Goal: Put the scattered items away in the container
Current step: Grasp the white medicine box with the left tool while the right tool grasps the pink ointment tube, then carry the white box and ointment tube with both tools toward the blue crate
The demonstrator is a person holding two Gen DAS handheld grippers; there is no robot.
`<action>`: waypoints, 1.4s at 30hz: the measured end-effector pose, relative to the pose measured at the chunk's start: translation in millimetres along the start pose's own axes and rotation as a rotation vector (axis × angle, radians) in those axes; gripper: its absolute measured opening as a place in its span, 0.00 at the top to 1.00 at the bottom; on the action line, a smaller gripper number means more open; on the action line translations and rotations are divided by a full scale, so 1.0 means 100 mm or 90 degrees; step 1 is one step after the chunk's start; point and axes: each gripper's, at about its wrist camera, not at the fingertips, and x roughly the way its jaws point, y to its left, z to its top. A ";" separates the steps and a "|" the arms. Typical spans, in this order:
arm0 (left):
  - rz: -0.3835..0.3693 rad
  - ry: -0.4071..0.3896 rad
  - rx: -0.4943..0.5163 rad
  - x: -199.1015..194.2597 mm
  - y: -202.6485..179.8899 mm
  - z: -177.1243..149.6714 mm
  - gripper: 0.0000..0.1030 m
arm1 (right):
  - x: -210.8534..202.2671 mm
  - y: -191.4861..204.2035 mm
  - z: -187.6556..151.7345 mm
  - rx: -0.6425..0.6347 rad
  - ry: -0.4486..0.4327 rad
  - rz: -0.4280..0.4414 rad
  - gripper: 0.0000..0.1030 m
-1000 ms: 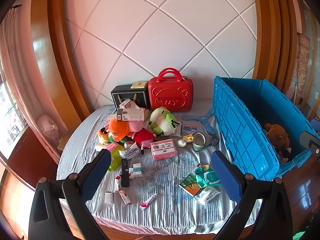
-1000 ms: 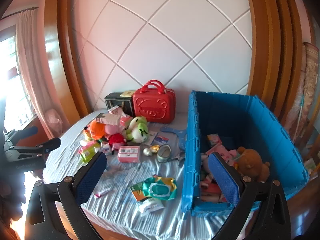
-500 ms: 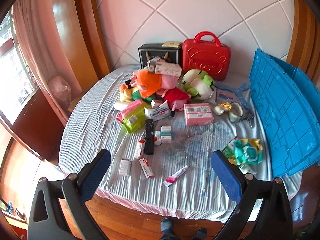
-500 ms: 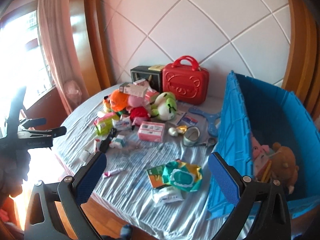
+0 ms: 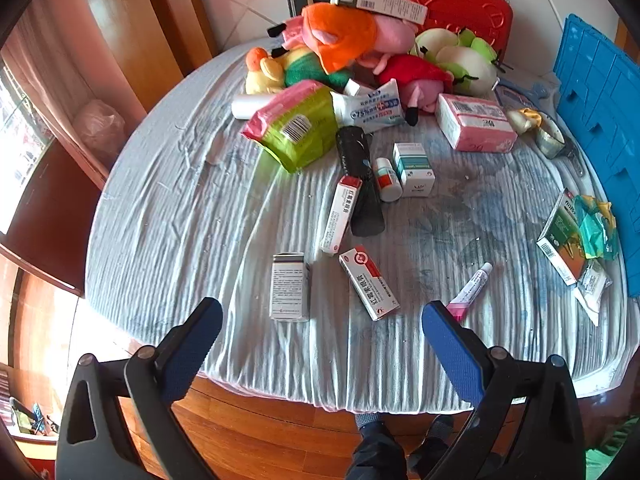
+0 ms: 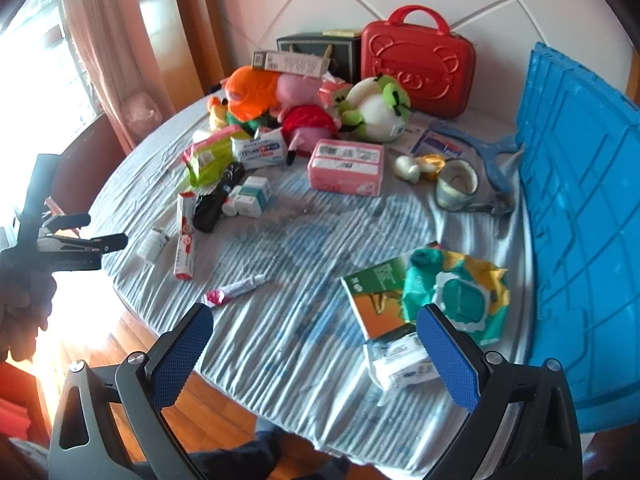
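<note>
Left tool [image 5: 322, 318] and right tool [image 6: 314, 326], both released with jaws spread wide and nothing between them, poised over the near edge of the bed [image 5: 168, 216]. The scattered items lie on the striped sheet: a grey-white carton [image 5: 290, 286] and a red-and-white carton [image 5: 368, 282] just beyond the left tool, a small pink-capped tube [image 5: 470, 286] towards the near right; a green-and-orange packet [image 6: 378, 294] under a crumpled teal wipes pack [image 6: 454, 298] just ahead of the right tool, with a white sachet [image 6: 400, 362] at the near edge. The plush toys [image 5: 360, 52] are heaped at the far edge in front of a red case [image 6: 416, 68]. The blue container [image 6: 580, 208] stands at the bed's right edge (only its outer wall shows, so its contents cannot be judged here).

The step in hand appears to be an approach to a first pick. The left tool would do best to descend on the grey-white carton, jaws across its narrow width, pressing little into the soft sheet. Flat packets on bedding are likely to slip; take them by an edge. The right tool, nearest the container, suits the wipes pack.
</note>
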 end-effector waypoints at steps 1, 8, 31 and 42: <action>0.003 0.000 0.009 0.09 -0.03 0.01 0.01 | 0.13 0.06 -0.01 -0.001 0.006 0.004 0.00; 0.066 0.045 -0.051 0.69 0.28 -0.01 0.10 | 0.98 0.51 -0.02 -0.033 0.052 0.023 0.00; -0.065 0.019 -0.066 0.94 0.49 -0.15 0.71 | 1.92 1.09 -0.11 -0.073 0.083 -0.002 0.35; -0.078 -0.001 -0.093 0.85 0.61 -0.12 0.71 | 1.87 1.04 0.00 -0.080 0.075 0.002 0.83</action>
